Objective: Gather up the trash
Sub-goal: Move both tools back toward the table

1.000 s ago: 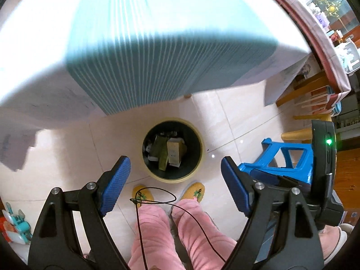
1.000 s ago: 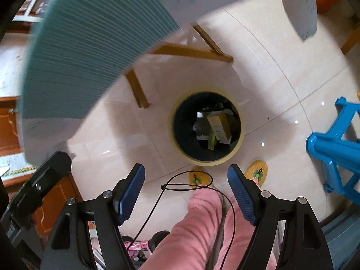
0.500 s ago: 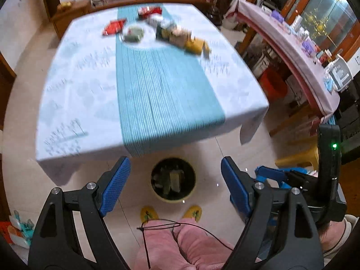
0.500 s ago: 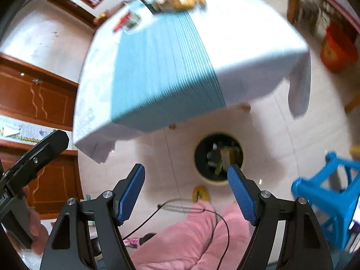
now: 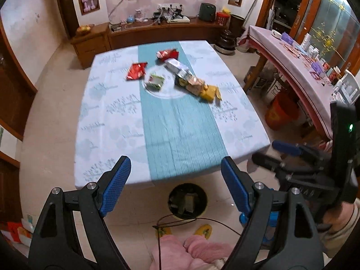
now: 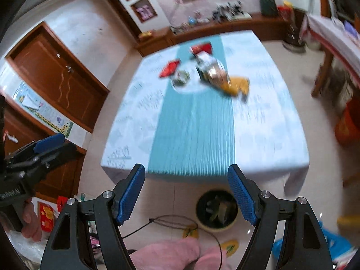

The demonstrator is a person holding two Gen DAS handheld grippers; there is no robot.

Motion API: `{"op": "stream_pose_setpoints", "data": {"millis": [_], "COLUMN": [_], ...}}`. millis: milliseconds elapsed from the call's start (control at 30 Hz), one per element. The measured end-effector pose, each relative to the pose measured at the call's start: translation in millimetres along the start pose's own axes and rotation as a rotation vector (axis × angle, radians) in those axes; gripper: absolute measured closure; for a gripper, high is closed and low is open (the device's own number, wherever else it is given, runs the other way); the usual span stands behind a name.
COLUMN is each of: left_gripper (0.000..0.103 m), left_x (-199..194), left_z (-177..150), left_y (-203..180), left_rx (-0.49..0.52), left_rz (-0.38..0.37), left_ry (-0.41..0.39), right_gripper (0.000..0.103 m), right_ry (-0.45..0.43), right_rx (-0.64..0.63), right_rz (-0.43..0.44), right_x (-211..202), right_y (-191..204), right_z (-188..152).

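Note:
Several pieces of trash lie on the far half of the table [image 5: 112, 121]: a red packet [image 5: 136, 70], a green-and-white carton [image 5: 154, 82], a white box [image 5: 175, 65] and a yellow wrapper [image 5: 210, 92]. The yellow wrapper [image 6: 236, 85] and red packet [image 6: 169, 67] look blurred in the right wrist view. A round bin [image 5: 187, 200] with trash inside stands on the floor at the table's near edge. My left gripper [image 5: 175, 171] is open and empty, high above the bin. My right gripper [image 6: 186, 173] is also open and empty, over the bin [image 6: 216, 210].
A blue stool [image 6: 333, 243] stands right of the bin. An orange bucket [image 5: 283, 114] sits by a side table with a pink cloth [image 5: 292, 63]. A wooden sideboard [image 5: 157, 33] runs behind. The person's pink-trousered legs [image 5: 193, 249] and a thin cord [image 5: 180, 221] are below me.
Both grippers have risen from just above the bin to well above the table, so the tabletop and its trash came into view. Both stayed open and empty.

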State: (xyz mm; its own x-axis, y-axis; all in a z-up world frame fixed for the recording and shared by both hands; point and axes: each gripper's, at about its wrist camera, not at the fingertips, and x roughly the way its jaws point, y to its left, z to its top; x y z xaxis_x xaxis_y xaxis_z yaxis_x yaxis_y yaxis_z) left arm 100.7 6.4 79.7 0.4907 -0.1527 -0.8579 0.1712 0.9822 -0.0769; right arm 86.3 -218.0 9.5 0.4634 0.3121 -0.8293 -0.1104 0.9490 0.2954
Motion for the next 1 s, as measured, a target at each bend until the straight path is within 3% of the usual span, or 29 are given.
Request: {"op": "stream_pose_setpoints", "data": {"millis": [267,467,733,900,1000], "left_gripper": [0.023,0.023,0.023,0.023,0.023], "left_x": [-13.3,20.6,135.5,235.9,298.3], "left_z": [73.6,139.7,221.5,246.7,250.0], "left_y": [41.9,86.7,124.1,122.3,126.5], "left_rx": [-0.035,-0.002,0.101,0.128,0.068], "left_rz": [-0.002,-0.026,-0.183,-0.210,-0.246], "left_ry": [-0.019,-0.007,0.109,0.191,0.275], "right_gripper": [0.026,0.026,0.026,0.026,0.026], "right_ry": [-0.083,-0.131,-0.005,0.112,0.172], "right_rx": [-0.125,-0.149,-0.122,-0.113,-0.133], "right_rz": [-0.009,-0.064,-0.180,-0.263,-0.294], "right_x": [-6.3,20.3,137.2,232.0,277.4], "right_y": [25.9,34.6,7.1,-26.6,-42.6], "right_z": [99.1,178.5,267.8,280.0,276.6]}}
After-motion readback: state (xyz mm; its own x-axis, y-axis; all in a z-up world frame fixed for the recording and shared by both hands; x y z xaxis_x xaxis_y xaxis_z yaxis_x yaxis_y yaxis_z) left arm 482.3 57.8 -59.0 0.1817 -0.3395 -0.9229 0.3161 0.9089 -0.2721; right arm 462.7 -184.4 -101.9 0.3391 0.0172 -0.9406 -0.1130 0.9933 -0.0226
